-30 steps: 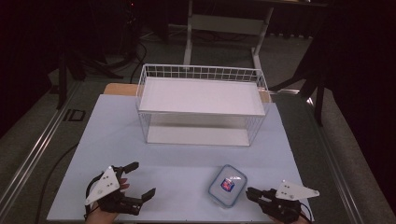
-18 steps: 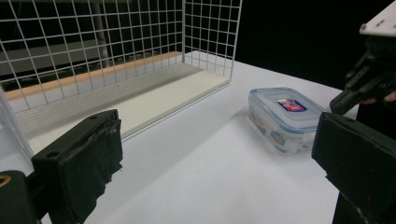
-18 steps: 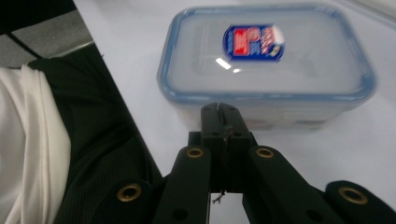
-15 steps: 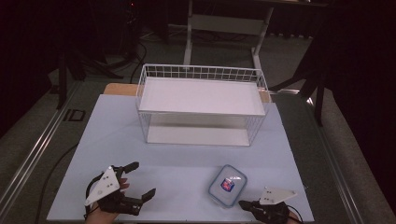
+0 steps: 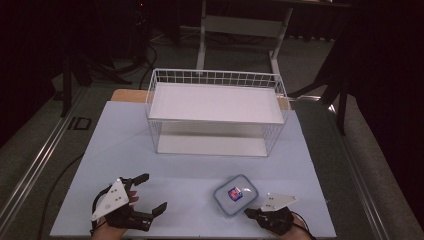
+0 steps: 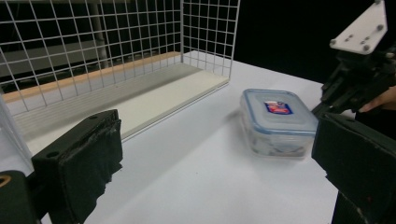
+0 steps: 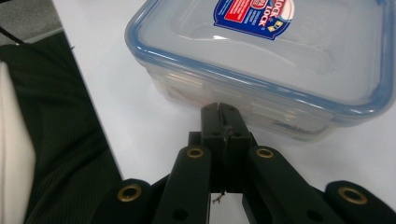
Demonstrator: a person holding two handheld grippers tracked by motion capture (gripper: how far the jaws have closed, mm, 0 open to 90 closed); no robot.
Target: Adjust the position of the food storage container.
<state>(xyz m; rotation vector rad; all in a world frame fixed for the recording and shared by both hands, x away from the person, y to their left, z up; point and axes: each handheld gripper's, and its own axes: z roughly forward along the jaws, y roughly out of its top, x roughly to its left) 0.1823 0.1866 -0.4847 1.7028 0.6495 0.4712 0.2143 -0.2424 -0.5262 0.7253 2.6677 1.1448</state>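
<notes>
Your left claw (image 5: 142, 196) rests wide open on the tabletop (image 5: 190, 172), unmoved. Right of it sits the lidded plastic container (image 5: 234, 194), in front of the wire basket (image 5: 216, 112). Your right claw (image 5: 250, 213) has dropped toward you, jaws pressed shut on nothing, tips at the container's near wall, probably poised to nudge it.

Food box (image 7: 299, 51): clear glossy plastic, smooth lid, blue seal rim. Basket (image 5: 215, 80): white coated wire. Tabletop (image 5: 190, 170): matt, smooth, pale. My right claw (image 7: 219, 109): matt black plastic, brass rivets.
</notes>
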